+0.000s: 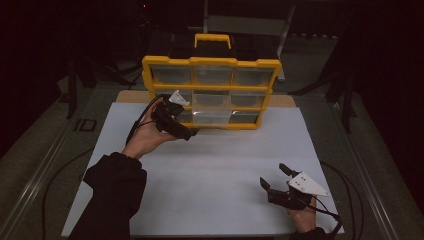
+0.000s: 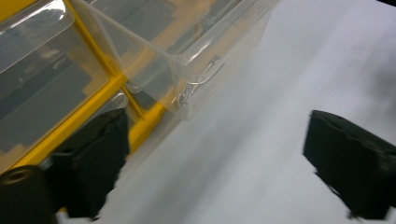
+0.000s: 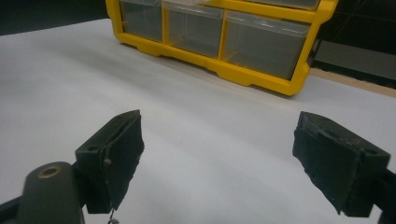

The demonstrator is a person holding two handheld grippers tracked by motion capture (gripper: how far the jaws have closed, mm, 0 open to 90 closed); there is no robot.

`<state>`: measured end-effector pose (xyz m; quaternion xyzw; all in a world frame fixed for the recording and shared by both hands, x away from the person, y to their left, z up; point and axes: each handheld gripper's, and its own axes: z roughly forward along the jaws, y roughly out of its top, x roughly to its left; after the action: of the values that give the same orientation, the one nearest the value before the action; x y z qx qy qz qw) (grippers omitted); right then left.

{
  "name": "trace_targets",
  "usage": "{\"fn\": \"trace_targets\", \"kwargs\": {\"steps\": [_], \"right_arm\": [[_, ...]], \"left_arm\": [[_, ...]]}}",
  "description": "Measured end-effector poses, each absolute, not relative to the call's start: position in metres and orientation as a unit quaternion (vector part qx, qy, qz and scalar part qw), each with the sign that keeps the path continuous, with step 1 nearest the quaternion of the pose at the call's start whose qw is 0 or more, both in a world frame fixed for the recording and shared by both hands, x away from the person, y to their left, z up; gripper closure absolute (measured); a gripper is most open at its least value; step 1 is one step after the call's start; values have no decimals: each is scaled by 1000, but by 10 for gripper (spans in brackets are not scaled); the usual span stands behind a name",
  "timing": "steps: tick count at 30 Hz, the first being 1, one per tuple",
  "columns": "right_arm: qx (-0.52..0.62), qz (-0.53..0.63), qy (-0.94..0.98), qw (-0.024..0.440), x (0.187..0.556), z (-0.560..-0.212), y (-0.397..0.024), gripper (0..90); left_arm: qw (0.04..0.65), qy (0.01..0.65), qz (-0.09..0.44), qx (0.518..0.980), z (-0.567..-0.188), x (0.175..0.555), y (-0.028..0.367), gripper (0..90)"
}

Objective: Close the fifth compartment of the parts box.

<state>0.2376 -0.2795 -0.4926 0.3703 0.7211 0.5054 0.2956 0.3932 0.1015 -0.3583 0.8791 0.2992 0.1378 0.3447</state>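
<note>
A yellow organizer case (image 1: 212, 62) with several clear drawers stands upright at the back of the white sheet (image 1: 215, 170). One clear drawer (image 1: 210, 116) in its bottom row sticks out toward me. My left gripper (image 1: 190, 134) hovers just left of and in front of that drawer. In the left gripper view its jaws stand apart over bare sheet, open (image 2: 215, 154), with the drawer's corner (image 2: 187, 56) just ahead. My right gripper (image 1: 274, 175) rests low at the front right, open (image 3: 219, 154) with nothing between its jaws, facing the case (image 3: 252, 74).
The white sheet lies on a tan board (image 1: 282, 101) on a grey table, with dark surroundings. A black box with a yellow handle (image 1: 212, 39) sits behind the case. Cables (image 1: 345, 200) trail from both grippers.
</note>
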Motion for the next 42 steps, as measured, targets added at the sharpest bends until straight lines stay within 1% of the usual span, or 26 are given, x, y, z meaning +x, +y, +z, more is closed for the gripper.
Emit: {"fn": "trace_targets", "kwargs": {"steps": [1, 3, 8, 9, 10, 11, 12, 17, 23, 28, 37, 39, 42], "right_arm": [[370, 505, 721, 296, 238, -493, -279, 158], [369, 505, 722, 296, 238, -493, -279, 158], [369, 505, 722, 296, 238, -493, -279, 158], [369, 505, 722, 296, 238, -493, -279, 158], [370, 504, 722, 296, 238, -493, -279, 158], [370, 505, 722, 296, 238, -493, -279, 158], [369, 505, 722, 296, 238, -493, -279, 158], [369, 504, 722, 296, 238, -493, -279, 158], [369, 504, 722, 296, 238, -493, -279, 158], [368, 504, 723, 297, 238, -493, -279, 158], [367, 504, 723, 296, 238, -493, -279, 158], [368, 504, 723, 297, 238, -493, -279, 158], [367, 504, 723, 297, 238, -493, -279, 158]], "left_arm": [[345, 299, 140, 879, -359, 393, 102, 161], [343, 298, 147, 879, -360, 392, 102, 189], [350, 298, 147, 876, -361, 391, 103, 340], [350, 298, 147, 876, -361, 391, 103, 361], [350, 298, 145, 876, -362, 391, 104, 361], [352, 297, 143, 876, -362, 391, 105, 431], [354, 297, 140, 876, -362, 391, 105, 457], [364, 292, 139, 873, -365, 390, 105, 559], [370, 292, 131, 872, -366, 391, 103, 600], [368, 292, 130, 873, -368, 391, 99, 674], [361, 295, 137, 874, -374, 394, 89, 880], [363, 294, 141, 873, -375, 395, 86, 900], [370, 297, 145, 868, -376, 396, 83, 900]]}}
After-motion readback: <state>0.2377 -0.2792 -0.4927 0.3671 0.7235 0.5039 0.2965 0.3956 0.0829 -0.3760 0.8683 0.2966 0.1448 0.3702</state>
